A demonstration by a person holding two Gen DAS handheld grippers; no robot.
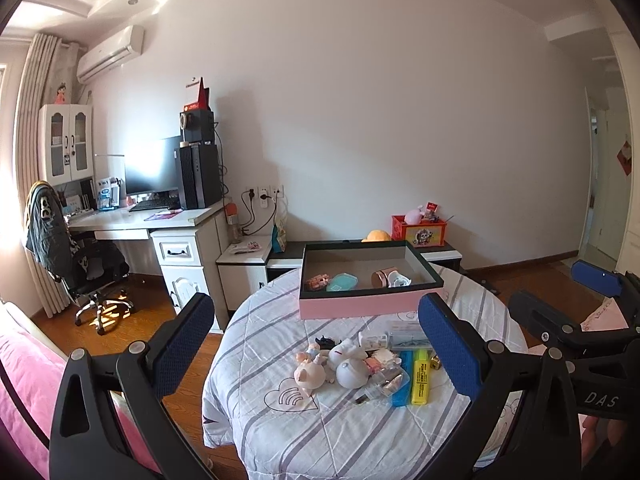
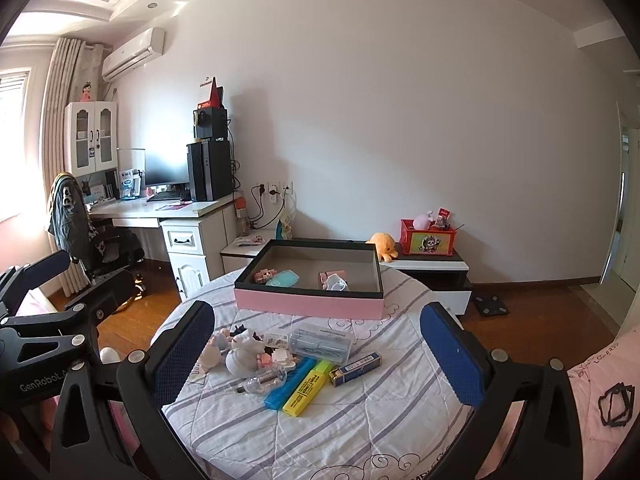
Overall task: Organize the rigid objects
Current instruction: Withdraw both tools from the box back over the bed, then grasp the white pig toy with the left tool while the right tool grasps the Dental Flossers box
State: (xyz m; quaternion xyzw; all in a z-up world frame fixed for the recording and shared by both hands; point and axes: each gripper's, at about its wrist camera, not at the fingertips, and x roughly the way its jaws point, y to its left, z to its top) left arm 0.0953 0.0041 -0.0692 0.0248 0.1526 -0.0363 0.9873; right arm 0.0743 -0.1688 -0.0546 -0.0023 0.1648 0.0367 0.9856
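- left gripper (image 1: 316, 346) and right gripper (image 2: 316, 350) both spread wide, empty
- yellow highlighter (image 2: 307, 388) dead ahead of right gripper, long axis slanting up-right; right nearer

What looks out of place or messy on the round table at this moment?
Small things lie in a loose pile in front of the pink box: figurines, a clear case, a blue highlighter and a yellow highlighter lying side by side at a slant. The box holds only a few items. Nothing looks spilled or broken. Both grippers are open.
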